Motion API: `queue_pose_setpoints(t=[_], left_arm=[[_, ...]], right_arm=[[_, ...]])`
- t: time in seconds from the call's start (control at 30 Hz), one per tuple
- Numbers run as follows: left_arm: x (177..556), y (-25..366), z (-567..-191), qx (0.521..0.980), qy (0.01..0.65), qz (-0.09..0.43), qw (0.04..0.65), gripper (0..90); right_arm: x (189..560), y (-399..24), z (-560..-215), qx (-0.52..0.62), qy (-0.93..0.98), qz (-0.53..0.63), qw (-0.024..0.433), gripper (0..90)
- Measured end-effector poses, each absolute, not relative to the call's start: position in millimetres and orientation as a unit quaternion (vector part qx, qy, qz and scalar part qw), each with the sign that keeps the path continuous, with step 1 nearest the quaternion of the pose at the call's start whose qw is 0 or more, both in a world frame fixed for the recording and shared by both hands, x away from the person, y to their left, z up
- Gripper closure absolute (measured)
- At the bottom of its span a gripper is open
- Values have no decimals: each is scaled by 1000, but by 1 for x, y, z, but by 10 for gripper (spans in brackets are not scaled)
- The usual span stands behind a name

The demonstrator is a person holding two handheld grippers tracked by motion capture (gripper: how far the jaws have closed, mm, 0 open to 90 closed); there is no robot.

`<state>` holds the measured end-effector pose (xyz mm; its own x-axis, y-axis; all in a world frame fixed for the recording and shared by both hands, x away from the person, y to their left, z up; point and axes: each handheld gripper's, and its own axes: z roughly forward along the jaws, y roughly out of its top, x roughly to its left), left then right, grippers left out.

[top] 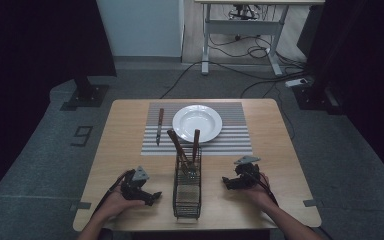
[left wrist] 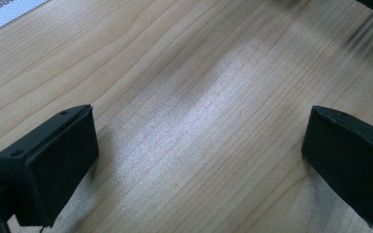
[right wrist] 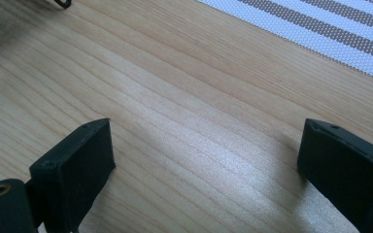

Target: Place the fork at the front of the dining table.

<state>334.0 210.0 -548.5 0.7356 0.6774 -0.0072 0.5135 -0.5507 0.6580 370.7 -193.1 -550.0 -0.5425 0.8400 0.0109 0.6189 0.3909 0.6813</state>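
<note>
Your wire cutlery caddy [top: 187, 192] stands on the table [top: 125, 145] between your grippers, with two wooden-handled utensils [top: 196, 145] upright at its far end. Take one handle high and lift straight up. Both the left gripper [top: 147, 196] and right gripper [top: 230, 182] rest spread apart, empty. Beyond, a knife [top: 159, 126] lies beside the empty plate [top: 197, 123] on the striped placemat [top: 235, 137].

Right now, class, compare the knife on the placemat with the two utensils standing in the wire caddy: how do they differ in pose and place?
The knife lies flat on the striped placemat, left of the white plate; the two utensils stand tilted in the wire caddy, handles up. The knife's blade shows; the utensils' working ends are hidden among the wires. All have brown handles.
</note>
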Motion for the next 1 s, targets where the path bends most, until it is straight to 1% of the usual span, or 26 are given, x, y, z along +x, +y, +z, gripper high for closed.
queue_pose_setpoints(t=[0.2, 0.27, 0.4, 0.67, 1.0], left_arm=[[334, 210, -549, 872, 342, 125, 328, 0], [334, 210, -549, 872, 341, 125, 329, 0], [334, 210, -549, 872, 341, 125, 329, 0], [334, 211, -549, 872, 340, 124, 329, 0], [334, 211, -549, 873, 338, 123, 329, 0]], right_arm=[[370, -194, -548, 451, 817, 319, 165, 96], [371, -197, -544, 462, 812, 324, 149, 134], [371, -199, -541, 469, 806, 333, 140, 136], [363, -195, -533, 459, 803, 350, 149, 141], [353, -201, -510, 454, 773, 415, 156, 161]])
